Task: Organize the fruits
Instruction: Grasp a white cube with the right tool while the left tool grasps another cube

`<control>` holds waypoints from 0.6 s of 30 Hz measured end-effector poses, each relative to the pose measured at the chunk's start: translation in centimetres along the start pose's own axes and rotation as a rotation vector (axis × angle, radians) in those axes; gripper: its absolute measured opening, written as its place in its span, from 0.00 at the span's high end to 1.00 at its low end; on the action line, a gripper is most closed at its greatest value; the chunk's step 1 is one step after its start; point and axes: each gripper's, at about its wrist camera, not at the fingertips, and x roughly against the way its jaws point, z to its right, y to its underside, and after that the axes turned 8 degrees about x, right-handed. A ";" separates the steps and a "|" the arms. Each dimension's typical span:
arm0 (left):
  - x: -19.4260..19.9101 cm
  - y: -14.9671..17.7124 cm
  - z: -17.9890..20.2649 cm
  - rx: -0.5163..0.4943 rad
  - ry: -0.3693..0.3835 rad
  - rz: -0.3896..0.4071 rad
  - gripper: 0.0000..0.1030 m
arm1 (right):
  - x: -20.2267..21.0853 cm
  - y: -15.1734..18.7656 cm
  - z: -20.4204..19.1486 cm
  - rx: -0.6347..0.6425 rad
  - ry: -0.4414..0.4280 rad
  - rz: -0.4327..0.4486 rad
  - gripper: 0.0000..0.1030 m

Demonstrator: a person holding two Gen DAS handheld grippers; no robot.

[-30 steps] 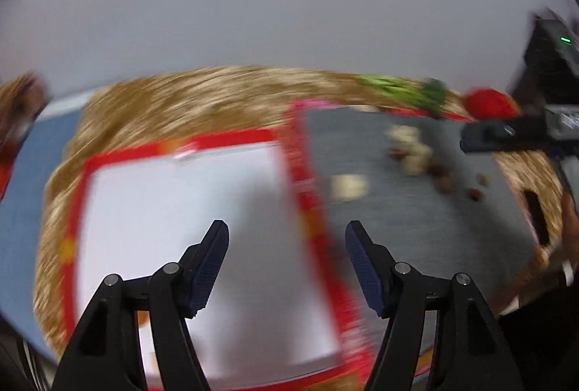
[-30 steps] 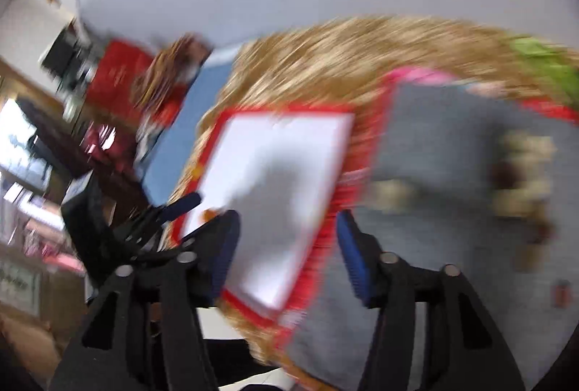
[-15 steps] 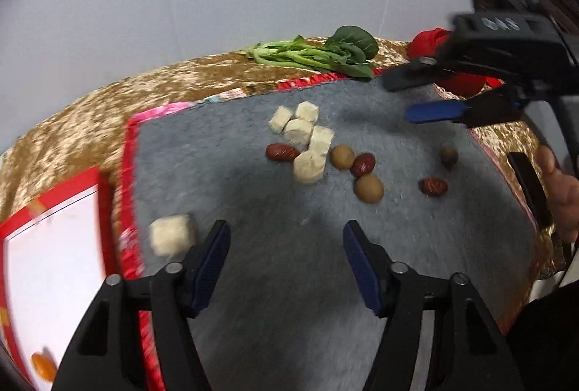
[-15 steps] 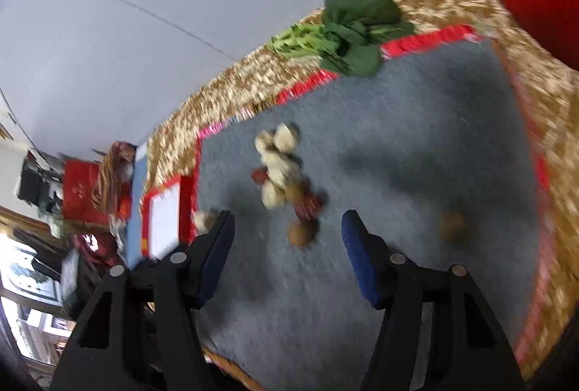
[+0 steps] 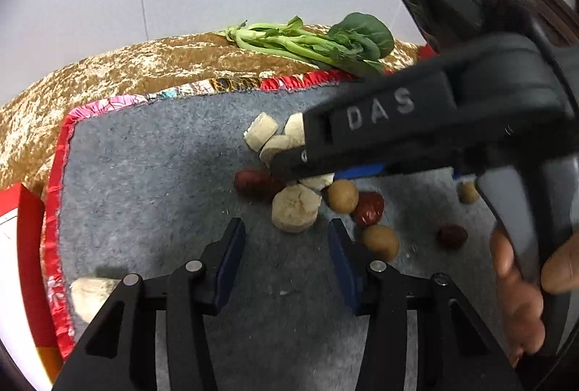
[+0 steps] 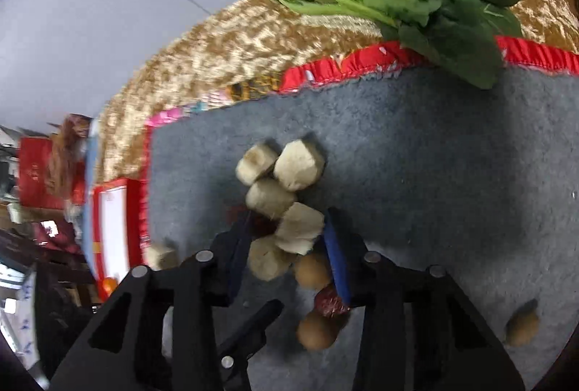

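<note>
Both grippers have dropped closer to the grey mat (image 5: 144, 181) since half a second ago. On it lie six pale banana chunks, three red dates and four brown longans. Five chunks cluster at the middle; the sixth (image 5: 90, 297) lies apart near the mat's red border. Right gripper (image 6: 289, 239) is closing around one banana chunk (image 6: 298, 228), its pads just beside it. Left gripper (image 5: 286, 257) is closing with nothing between its pads; another chunk (image 5: 295, 208) lies just ahead. One bunch of leafy greens (image 5: 318, 42) rests on the gold-clothed worktop (image 5: 108, 72).
</note>
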 end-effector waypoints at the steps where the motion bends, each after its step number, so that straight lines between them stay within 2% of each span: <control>1: -0.2 -0.1 0.1 0.000 -0.004 0.004 0.55 | -0.5 -0.2 0.2 -0.002 0.007 -0.002 0.62; 2: -0.3 -0.1 0.3 0.000 -0.006 0.008 0.56 | -0.6 -0.2 0.2 0.002 0.015 0.000 0.63; 4: -0.3 0.0 0.4 0.004 0.001 0.012 0.66 | -0.1 -0.1 0.0 0.022 0.048 -0.002 0.72; 6: -0.6 -0.2 0.6 0.012 0.012 0.014 0.71 | 0.3 0.1 0.4 -0.007 0.025 0.012 0.72; 9: -0.8 -0.2 1.1 0.004 -0.010 0.016 0.74 | 1.2 0.3 1.2 -0.030 0.005 0.022 0.73; 12: -0.3 -0.5 1.2 0.027 0.007 0.026 0.74 | 3.1 0.7 2.1 -0.068 -0.052 0.063 0.73; 16: 2.7 -0.2 1.0 -0.001 -0.021 0.063 0.74 | 6.2 1.1 2.9 -0.087 -0.080 0.147 0.73; 18: 4.7 -0.4 -0.1 0.010 -0.041 0.082 0.74 | 7.0 1.5 2.8 -0.093 -0.129 0.168 0.73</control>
